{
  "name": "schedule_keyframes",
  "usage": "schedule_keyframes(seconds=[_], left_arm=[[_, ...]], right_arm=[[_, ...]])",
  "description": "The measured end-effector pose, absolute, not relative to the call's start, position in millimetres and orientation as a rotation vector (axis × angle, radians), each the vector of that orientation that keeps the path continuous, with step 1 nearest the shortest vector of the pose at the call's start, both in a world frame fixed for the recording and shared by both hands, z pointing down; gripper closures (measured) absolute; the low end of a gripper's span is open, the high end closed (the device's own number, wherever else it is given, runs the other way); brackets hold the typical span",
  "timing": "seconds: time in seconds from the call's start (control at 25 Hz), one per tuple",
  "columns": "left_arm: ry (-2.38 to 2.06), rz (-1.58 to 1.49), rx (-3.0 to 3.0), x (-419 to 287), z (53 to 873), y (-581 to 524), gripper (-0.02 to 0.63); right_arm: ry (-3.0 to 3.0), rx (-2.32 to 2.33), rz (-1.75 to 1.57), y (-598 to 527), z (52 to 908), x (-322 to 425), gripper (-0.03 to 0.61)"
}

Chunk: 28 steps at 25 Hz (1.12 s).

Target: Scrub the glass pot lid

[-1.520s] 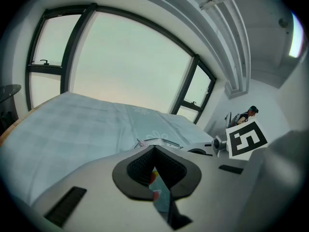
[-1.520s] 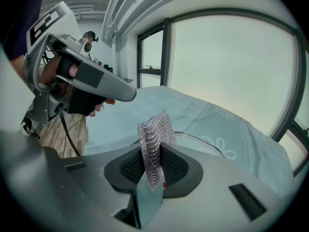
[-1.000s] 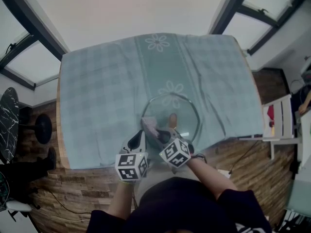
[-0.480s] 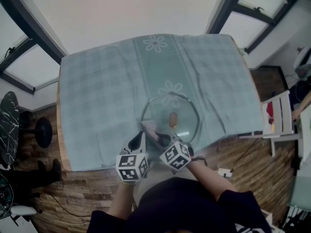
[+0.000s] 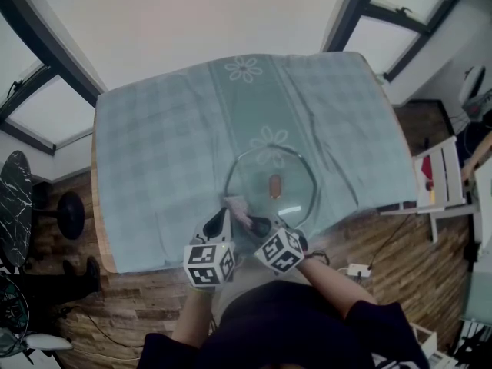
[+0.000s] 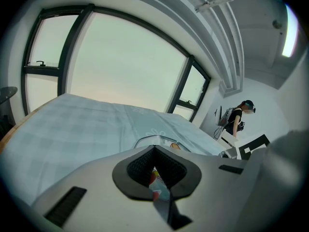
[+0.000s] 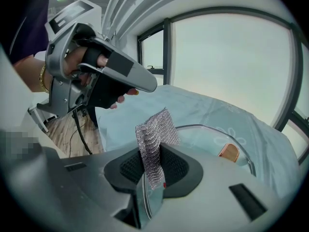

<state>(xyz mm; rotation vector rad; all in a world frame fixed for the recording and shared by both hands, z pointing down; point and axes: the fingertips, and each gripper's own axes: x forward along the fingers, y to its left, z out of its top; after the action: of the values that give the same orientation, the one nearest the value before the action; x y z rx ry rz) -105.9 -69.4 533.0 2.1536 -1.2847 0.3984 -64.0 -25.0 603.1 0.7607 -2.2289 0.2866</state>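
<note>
Near the front edge of the cloth-covered surface (image 5: pixel 154 144) the glass pot lid (image 5: pixel 296 177) lies flat (brown handle (image 5: pixel 274 184) at its middle). The right gripper (image 7: pixel 152 169) has its fingers pinching a silvery mesh scrubber (image 7: pixel 152 129) at the lid's near rim. The left gripper (image 6: pixel 155 173) has its fingers pressed together, just beside.

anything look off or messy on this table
Nothing is spilled or broken. The tablecloth is rumpled into long creases just right of the glass lid, and the lid lies close to the cloth's near edge rather than in the middle.
</note>
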Motion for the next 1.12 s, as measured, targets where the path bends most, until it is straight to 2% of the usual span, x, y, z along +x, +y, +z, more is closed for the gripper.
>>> schedule_keyframes(seconds=[0.76,1.12], left_arm=[[-1.259,0.411,2.192,-100.8,526.5,-68.6,0.618],[-1.250,0.426,2.193,-92.0,530.0,-76.1,0.618]], right_arm=[[-2.275,0.860,0.416,-9.0,576.9,-57.5,0.503],[-2.295,0.988,0.441,-27.1,554.2,-28.5,0.503]])
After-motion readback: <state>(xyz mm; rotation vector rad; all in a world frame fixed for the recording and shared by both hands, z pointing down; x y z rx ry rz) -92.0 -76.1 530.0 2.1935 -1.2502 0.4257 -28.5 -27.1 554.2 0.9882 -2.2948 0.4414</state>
